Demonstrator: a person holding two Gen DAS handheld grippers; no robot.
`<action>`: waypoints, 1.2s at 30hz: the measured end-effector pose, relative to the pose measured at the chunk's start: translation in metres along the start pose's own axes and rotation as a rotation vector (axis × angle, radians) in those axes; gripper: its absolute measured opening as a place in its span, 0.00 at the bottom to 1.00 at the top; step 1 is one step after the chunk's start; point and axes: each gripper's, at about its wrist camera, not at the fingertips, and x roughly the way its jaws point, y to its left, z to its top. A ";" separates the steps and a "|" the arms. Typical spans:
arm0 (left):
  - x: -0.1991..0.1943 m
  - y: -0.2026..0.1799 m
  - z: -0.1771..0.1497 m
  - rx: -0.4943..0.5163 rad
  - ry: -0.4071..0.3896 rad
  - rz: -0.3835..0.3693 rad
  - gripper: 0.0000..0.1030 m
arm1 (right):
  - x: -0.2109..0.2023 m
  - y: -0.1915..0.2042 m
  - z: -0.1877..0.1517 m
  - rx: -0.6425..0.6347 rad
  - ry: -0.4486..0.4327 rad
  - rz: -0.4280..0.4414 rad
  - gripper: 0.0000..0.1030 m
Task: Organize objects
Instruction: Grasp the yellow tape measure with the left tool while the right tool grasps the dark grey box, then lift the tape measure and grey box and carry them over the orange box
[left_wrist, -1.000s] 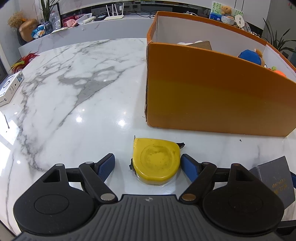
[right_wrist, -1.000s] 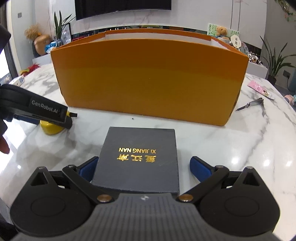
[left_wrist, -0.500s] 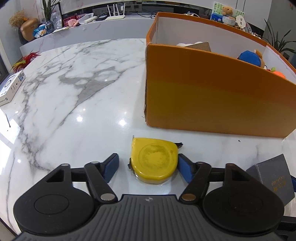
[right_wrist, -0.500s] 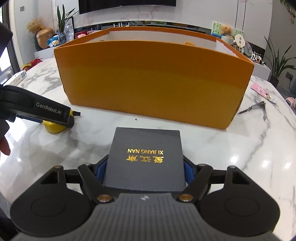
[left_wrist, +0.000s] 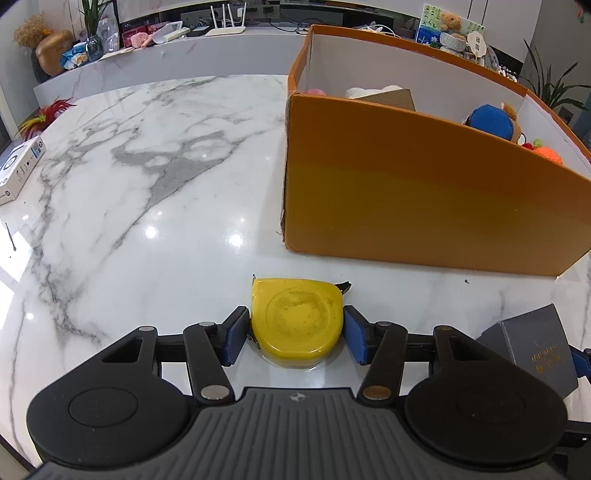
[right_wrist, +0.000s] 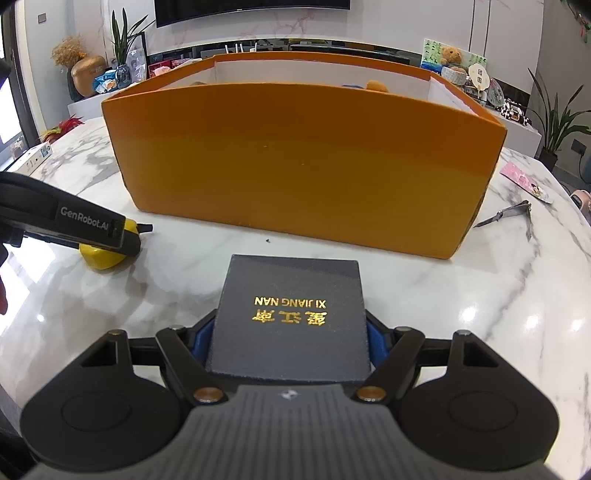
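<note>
My left gripper (left_wrist: 295, 339) is shut on a yellow tape measure (left_wrist: 295, 317), which rests on the marble table (left_wrist: 147, 184) in front of the orange box (left_wrist: 424, 199). My right gripper (right_wrist: 290, 343) is shut on a dark grey box with gold lettering (right_wrist: 291, 310), held just off the table. That dark box also shows in the left wrist view (left_wrist: 532, 347) at the lower right. The left gripper (right_wrist: 125, 236) and the tape measure (right_wrist: 99, 254) show in the right wrist view at the left. The orange box (right_wrist: 303, 166) stands open and holds plush toys.
A white carton (left_wrist: 18, 170) lies at the table's left edge. Nail clippers (right_wrist: 509, 218) and a pink packet (right_wrist: 524, 181) lie right of the orange box. A counter with clutter (left_wrist: 147, 33) runs behind the table.
Both grippers have closed: the left onto the tape measure, the right onto the dark box. The right gripper has lifted the dark box slightly and moved nearer the orange box.
</note>
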 end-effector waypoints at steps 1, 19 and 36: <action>0.000 0.000 0.000 0.003 0.003 -0.006 0.62 | 0.000 0.000 0.000 0.003 0.000 0.000 0.75; -0.047 -0.016 -0.002 0.116 -0.089 -0.063 0.62 | -0.042 0.002 0.015 -0.023 -0.072 0.035 0.75; -0.103 -0.035 0.013 0.171 -0.263 -0.082 0.62 | -0.095 -0.006 0.040 -0.026 -0.226 0.032 0.75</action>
